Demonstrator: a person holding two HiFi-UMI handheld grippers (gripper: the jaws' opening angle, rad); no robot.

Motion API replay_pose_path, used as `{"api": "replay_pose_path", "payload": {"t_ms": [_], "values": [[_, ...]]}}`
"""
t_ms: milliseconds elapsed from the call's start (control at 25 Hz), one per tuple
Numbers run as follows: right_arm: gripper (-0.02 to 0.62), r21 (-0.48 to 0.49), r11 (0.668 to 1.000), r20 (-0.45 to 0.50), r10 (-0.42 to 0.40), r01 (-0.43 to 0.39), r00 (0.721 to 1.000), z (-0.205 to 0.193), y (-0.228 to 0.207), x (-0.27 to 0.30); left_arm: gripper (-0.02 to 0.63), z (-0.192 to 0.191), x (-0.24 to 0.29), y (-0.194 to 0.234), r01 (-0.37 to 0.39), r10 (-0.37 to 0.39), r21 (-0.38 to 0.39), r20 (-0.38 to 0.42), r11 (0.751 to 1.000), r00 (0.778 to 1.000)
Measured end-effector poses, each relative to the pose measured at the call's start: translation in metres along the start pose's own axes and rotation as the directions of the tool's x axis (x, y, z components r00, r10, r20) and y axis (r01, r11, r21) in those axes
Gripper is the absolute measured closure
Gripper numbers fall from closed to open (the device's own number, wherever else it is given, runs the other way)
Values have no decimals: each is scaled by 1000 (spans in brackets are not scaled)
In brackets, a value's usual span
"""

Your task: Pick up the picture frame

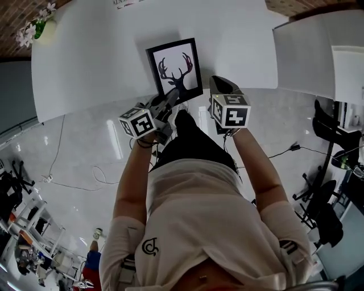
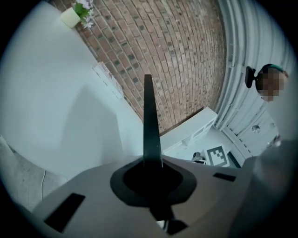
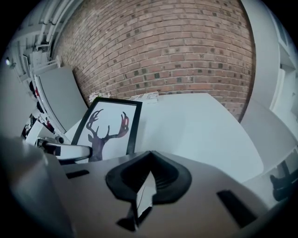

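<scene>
The picture frame, black-edged with a deer-head print, is tilted up over the white table. My left gripper is shut on the frame's lower left corner. In the left gripper view the frame's black edge stands up edge-on out of the closed jaws. My right gripper hovers just right of the frame's lower right corner, shut with nothing between its jaws. The right gripper view shows its closed jaws, the frame to the left, and the left gripper at the frame's bottom.
A small pot of flowers stands at the table's far left corner. Papers lie at its far edge by the brick wall. A second grey table adjoins on the right, with a black chair below it. A person stands off to the right.
</scene>
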State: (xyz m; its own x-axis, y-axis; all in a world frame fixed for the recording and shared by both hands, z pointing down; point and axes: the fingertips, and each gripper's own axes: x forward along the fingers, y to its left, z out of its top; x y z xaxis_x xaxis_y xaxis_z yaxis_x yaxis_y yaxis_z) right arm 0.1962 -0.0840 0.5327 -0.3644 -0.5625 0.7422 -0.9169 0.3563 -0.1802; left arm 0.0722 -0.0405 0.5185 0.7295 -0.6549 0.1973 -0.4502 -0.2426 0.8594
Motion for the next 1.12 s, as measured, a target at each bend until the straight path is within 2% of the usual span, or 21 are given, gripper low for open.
{"api": "replay_pose_path", "payload": {"t_ms": [160, 240, 400, 520, 680, 760, 880, 960, 1120], "values": [[588, 5, 999, 47, 43, -43, 998, 28, 8, 2, 583, 35, -2, -7, -16, 14, 71, 35, 997, 999], [588, 4, 996, 73, 89, -90, 993, 46, 15, 3, 583, 54, -1, -12, -37, 32, 138, 39, 990, 999], [588, -80, 988, 167, 147, -135, 975, 90, 28, -6, 583, 91, -2, -36, -85, 63, 305, 82, 949, 995], [588, -140, 982, 229, 161, -131, 960, 123, 37, -11, 583, 128, -5, -50, -154, 100, 429, 144, 890, 984], [588, -182, 974, 291, 187, -137, 938, 155, 47, -18, 583, 168, -11, -66, -265, 152, 572, 238, 776, 959], [588, -196, 971, 319, 196, -138, 927, 168, 52, -23, 584, 182, -16, -76, -306, 157, 623, 283, 720, 946], [588, -206, 970, 365, 197, -127, 910, 183, 61, -31, 584, 198, -28, -90, -349, 156, 675, 331, 650, 931], [588, -209, 970, 390, 199, -124, 899, 195, 69, -34, 583, 212, -38, -94, -371, 151, 696, 358, 615, 921], [588, -214, 969, 435, 209, -124, 876, 215, 82, -45, 584, 238, -53, -99, -403, 142, 705, 400, 583, 905]]}}
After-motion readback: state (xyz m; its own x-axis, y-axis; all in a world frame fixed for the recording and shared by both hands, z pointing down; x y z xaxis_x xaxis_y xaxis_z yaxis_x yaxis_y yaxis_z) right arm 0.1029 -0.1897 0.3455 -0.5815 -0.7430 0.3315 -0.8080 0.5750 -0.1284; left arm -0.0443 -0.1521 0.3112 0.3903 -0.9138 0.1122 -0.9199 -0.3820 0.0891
